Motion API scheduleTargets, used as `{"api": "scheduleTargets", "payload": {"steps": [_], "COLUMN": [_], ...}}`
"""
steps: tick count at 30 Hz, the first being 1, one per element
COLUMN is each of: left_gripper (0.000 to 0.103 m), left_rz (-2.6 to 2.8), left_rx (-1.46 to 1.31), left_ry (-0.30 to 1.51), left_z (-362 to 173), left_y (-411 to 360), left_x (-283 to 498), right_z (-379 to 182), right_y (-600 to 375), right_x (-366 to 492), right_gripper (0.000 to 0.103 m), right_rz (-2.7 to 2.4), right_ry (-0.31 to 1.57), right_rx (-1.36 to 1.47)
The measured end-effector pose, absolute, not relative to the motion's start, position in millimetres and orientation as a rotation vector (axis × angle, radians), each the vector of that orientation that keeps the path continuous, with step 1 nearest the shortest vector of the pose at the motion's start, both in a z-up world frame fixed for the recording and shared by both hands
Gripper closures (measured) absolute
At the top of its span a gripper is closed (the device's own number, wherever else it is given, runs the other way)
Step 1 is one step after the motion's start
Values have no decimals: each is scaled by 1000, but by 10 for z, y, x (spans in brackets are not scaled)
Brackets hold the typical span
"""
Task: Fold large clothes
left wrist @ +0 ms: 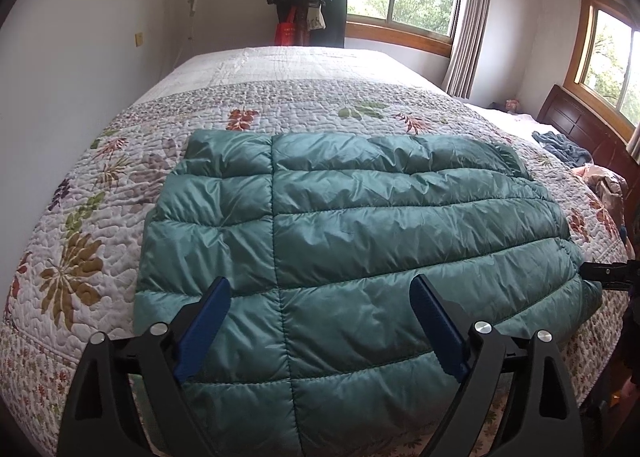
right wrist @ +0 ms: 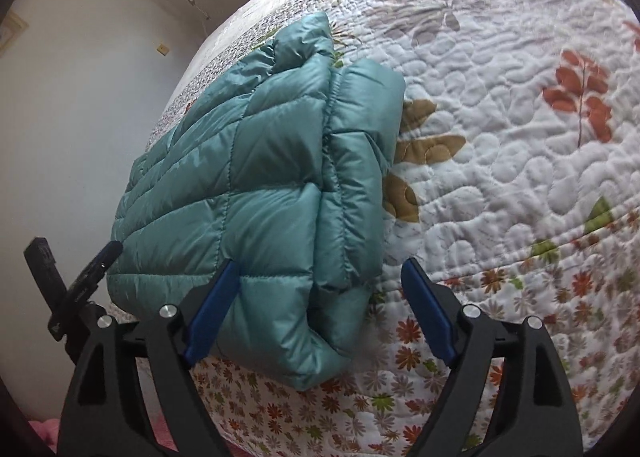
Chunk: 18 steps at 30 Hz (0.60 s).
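Hovering over quilted bedspread [left wrist: 100, 217] | Task item: teal down jacket [left wrist: 340, 241], folded flat, near bed edge closest to me | My left gripper [left wrist: 320, 321]: fingers spread, above jacket's near hem, gripping nothing | My right gripper [right wrist: 316, 309]: fingers spread, straddling jacket's folded corner, not pinching it

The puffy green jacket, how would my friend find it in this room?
Find the big bed with the flowery quilt. At its near edge lies the folded teal puffer jacket. It is the only shiny, plain, puffy thing on that patterned cover.
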<state>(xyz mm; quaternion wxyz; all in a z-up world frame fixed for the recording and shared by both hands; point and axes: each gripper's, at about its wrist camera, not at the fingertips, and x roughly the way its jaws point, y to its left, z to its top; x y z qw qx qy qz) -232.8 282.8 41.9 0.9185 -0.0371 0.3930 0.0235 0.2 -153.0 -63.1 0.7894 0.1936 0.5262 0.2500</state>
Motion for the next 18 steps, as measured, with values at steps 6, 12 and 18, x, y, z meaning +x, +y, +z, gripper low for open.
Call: {"api": "scheduleTargets", "payload": {"steps": [6, 12, 18], "left_gripper": [12, 12, 12], "left_rz": [44, 39, 30], "left_rx": [-84, -83, -89], "left_ry": [818, 823, 829], "left_z": [350, 318, 289], "left_y": [2847, 2855, 2869], "left_x": [-2294, -2270, -2256], "right_z": [-772, -786, -748], "right_y": [-1515, -1383, -1368], "right_x": [125, 232, 213], "right_gripper": [17, 34, 68], "right_rz": [615, 671, 733], "right_ry": [1146, 1151, 1141], "right_rx": [516, 515, 547]}}
